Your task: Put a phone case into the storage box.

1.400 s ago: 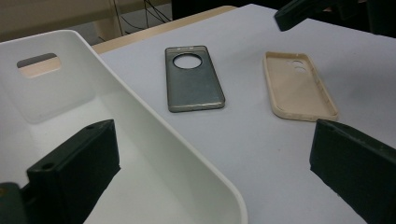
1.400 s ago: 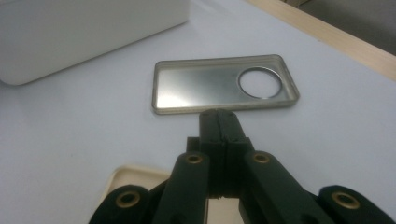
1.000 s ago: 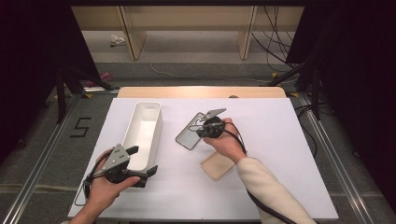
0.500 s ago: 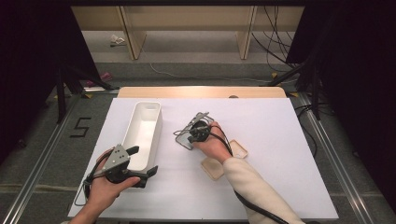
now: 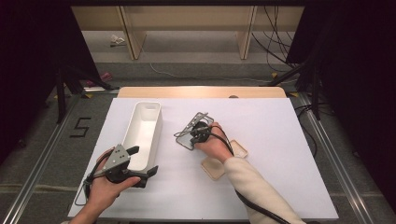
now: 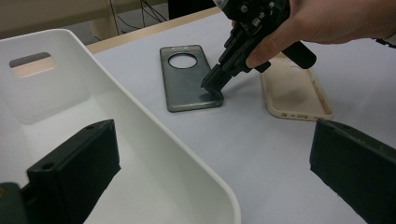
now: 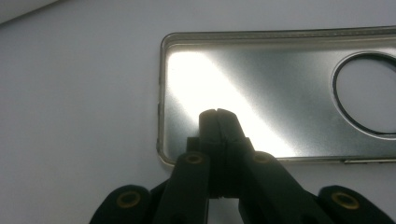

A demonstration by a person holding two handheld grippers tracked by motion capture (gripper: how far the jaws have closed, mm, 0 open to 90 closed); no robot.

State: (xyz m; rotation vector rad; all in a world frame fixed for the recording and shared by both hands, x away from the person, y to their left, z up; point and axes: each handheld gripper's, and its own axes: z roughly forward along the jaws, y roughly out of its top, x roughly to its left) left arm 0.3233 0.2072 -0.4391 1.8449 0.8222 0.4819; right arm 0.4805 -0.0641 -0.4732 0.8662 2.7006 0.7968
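Observation:
A grey phone case (image 5: 181,135) with a round camera hole lies open side up on the white table, right of the bin. My right gripper (image 5: 190,139) is shut with nothing between its jaws. Its joined tips (image 7: 217,114) point down at the case's inner face near one corner; the left gripper view shows those tips (image 6: 212,87) at the case (image 6: 187,88). Whether they touch it I cannot tell. My left gripper (image 5: 144,161) is open and straddles the white bin's near right wall (image 6: 163,140), one jaw inside and one outside.
The long white bin (image 5: 140,135) stands left of centre and looks empty. A beige phone case (image 5: 219,167) lies open side up under the right wrist, just right of the grey one (image 6: 294,93). Cables trail from both grippers.
My right gripper has moved left and down onto the grey case, uncovering more of the beige case. The left hand has stayed put.

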